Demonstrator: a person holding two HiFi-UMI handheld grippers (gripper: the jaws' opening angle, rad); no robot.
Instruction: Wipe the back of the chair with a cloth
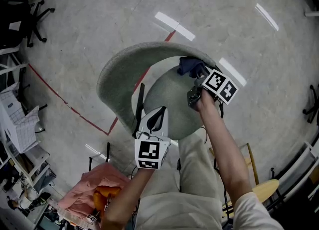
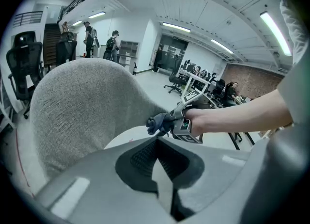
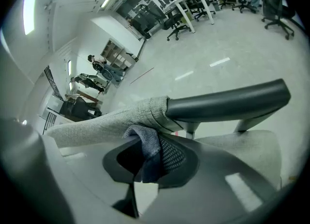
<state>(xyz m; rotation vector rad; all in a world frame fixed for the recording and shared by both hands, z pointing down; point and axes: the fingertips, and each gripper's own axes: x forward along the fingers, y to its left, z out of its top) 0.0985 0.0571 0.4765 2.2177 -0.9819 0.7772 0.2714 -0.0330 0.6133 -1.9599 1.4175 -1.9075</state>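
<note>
The chair has a curved grey fabric backrest [image 1: 117, 69] around a round seat [image 1: 169, 99]. My right gripper [image 1: 197, 82] is at the backrest's right end, shut on a dark blue cloth [image 1: 189, 66]. In the right gripper view the cloth [image 3: 147, 143] bunches between the jaws of the right gripper [image 3: 147, 156] and touches the backrest's edge [image 3: 111, 119], next to a dark armrest [image 3: 227, 102]. My left gripper [image 1: 155, 117] hovers over the seat's near side, shut and holding nothing. In the left gripper view, past the left gripper [image 2: 156, 162], are the backrest [image 2: 77, 106] and the cloth [image 2: 157, 121].
A red tape line [image 1: 65, 102] crosses the floor left of the chair. Black office chairs [image 1: 30, 15] stand at the far left. A pink bundle [image 1: 94, 189] lies near my left arm and a wooden chair [image 1: 259, 189] is at my right. People [image 2: 89, 36] stand far off.
</note>
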